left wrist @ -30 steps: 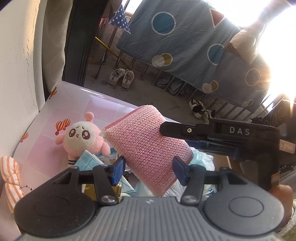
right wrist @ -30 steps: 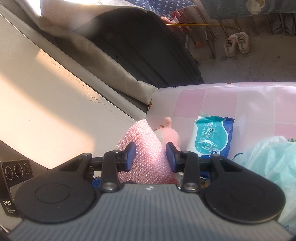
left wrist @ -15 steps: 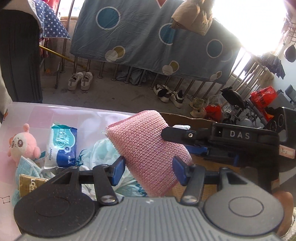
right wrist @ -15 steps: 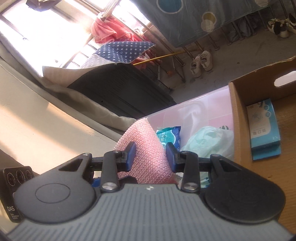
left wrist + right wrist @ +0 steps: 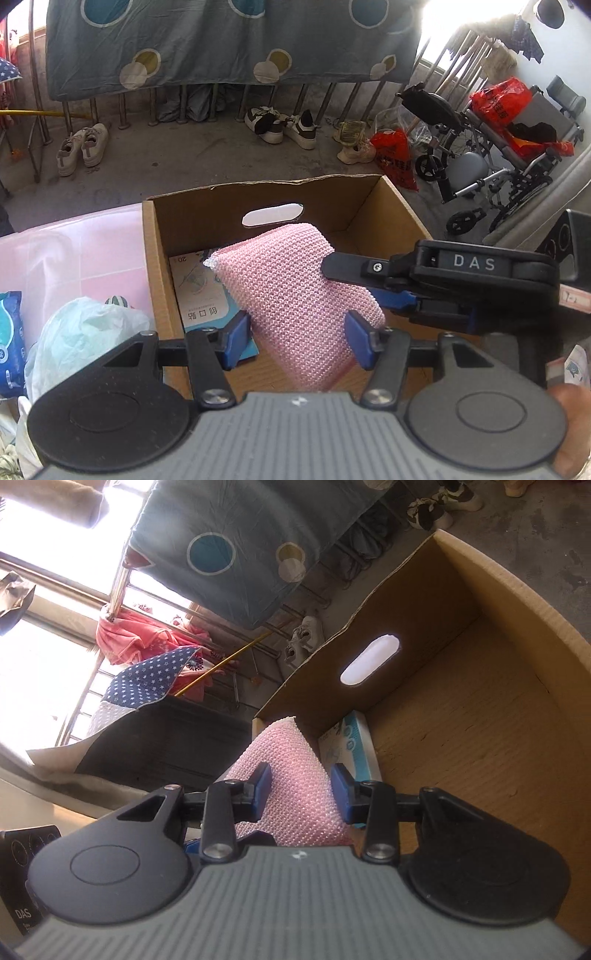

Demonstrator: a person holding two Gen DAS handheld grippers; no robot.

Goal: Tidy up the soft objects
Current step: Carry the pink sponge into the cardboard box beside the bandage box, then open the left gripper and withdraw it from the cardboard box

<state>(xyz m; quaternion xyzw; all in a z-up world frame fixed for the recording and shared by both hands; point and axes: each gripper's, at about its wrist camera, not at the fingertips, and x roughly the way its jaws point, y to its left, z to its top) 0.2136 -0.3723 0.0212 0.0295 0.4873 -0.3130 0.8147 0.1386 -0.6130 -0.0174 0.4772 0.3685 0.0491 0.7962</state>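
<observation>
Space between left gripper (image 5: 297, 338) fingers filled by pink knitted cloth (image 5: 291, 295). Right gripper (image 5: 301, 792) fingers likewise blocked by same cloth. Right gripper body seen crossing just right of left fingers, clamped on cloth edge; no passage there. Ahead of and below both finger pairs: open cardboard box (image 5: 388, 206), floor mostly bare toward right and far side. Blue-white packet (image 5: 201, 295) laid flat against box's left wall. Left of left fingers: box wall, then pale plastic bag (image 5: 85, 328).
</observation>
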